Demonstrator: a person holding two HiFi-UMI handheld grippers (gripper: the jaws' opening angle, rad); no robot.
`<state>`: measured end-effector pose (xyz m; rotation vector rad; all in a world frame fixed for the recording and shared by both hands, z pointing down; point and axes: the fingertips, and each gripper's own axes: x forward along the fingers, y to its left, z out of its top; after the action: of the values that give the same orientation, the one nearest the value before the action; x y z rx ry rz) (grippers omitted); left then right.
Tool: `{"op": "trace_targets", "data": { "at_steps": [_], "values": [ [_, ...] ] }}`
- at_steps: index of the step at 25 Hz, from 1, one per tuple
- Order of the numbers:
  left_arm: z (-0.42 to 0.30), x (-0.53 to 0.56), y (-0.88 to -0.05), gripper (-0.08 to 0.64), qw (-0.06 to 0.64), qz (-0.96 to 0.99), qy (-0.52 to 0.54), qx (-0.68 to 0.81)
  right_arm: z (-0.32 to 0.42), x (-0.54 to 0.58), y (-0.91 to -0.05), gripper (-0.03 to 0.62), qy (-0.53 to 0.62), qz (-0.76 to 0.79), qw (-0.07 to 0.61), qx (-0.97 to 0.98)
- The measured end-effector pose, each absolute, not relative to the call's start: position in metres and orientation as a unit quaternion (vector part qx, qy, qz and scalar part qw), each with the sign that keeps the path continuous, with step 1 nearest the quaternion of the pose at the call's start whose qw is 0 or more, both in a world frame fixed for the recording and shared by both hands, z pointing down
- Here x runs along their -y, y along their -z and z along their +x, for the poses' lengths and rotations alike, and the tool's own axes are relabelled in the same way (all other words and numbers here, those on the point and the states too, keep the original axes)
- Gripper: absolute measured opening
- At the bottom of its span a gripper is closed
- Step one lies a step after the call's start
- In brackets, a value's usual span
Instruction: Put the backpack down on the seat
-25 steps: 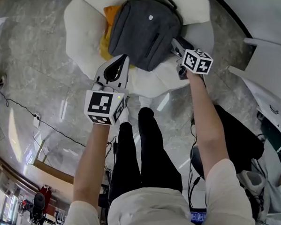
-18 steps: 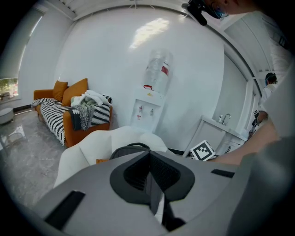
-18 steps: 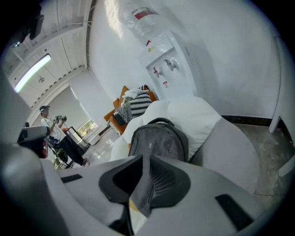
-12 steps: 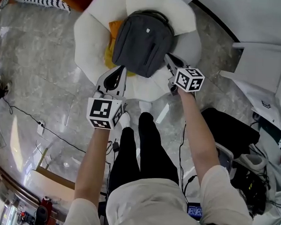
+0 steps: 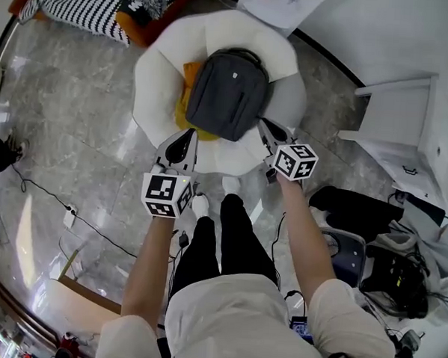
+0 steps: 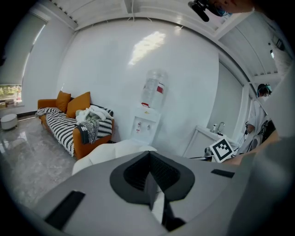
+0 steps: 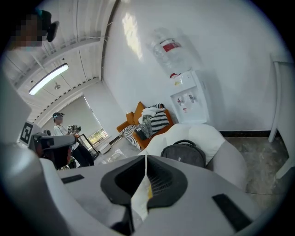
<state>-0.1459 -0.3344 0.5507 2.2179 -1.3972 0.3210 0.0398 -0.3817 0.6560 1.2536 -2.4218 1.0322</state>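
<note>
The dark grey backpack [image 5: 227, 92] lies flat on the round white seat [image 5: 150, 88], partly over a yellow cushion [image 5: 185, 98]. Both grippers hang in front of the seat, apart from the backpack. My left gripper [image 5: 187, 133] is shut and empty; in the left gripper view [image 6: 149, 174] its jaws meet, with the seat [image 6: 115, 150] beyond them. My right gripper [image 5: 263, 124] is off the backpack's near right corner; its jaws have just been closing and are shut on nothing. The right gripper view [image 7: 145, 166] shows the backpack [image 7: 183, 154] resting on the seat [image 7: 221, 147].
An orange sofa with striped cloth [image 5: 76, 2] stands at the far left. A water dispenser [image 7: 189, 99] stands against the wall behind the seat. To the right are a white cabinet [image 5: 396, 116] and dark bags [image 5: 357, 211]. A cable [image 5: 58, 196] crosses the floor on the left.
Both grippers have risen and drawn back from the seat. The right gripper has come away from the backpack's right edge. The backpack stays on the seat.
</note>
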Motion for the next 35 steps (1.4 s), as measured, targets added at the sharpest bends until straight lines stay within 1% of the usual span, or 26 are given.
{"op": "trace_targets", "data": {
  "at_steps": [8,15,19,22,27,32,35],
  "values": [
    [-0.158,0.287,-0.501,0.017,0.234,0.826,-0.11,0.501,0.039,0.311,-0.592,0.028,-0.331,0.446,0.108,0.825],
    [-0.168,0.235,-0.462,0.017,0.218,0.839,-0.109,0.486,0.041,0.247,-0.523,0.025,-0.318,0.465,0.073,0.823],
    [-0.176,0.205,-0.443,0.017,0.213,0.842,-0.1,0.485,0.034,0.212,-0.49,0.025,-0.297,0.461,0.071,0.833],
    [-0.177,0.185,-0.428,0.017,0.207,0.846,-0.088,0.484,0.035,0.187,-0.469,0.025,-0.292,0.463,0.064,0.835],
    [-0.189,0.155,-0.408,0.017,0.203,0.84,-0.065,0.499,0.038,0.146,-0.437,0.025,-0.292,0.476,0.035,0.829],
    [-0.196,0.133,-0.394,0.017,0.188,0.841,-0.065,0.503,0.039,0.122,-0.415,0.025,-0.272,0.465,0.037,0.842],
    [-0.198,0.122,-0.39,0.017,0.187,0.839,-0.069,0.506,0.049,0.112,-0.404,0.025,-0.267,0.468,0.028,0.842]
  ]
}}
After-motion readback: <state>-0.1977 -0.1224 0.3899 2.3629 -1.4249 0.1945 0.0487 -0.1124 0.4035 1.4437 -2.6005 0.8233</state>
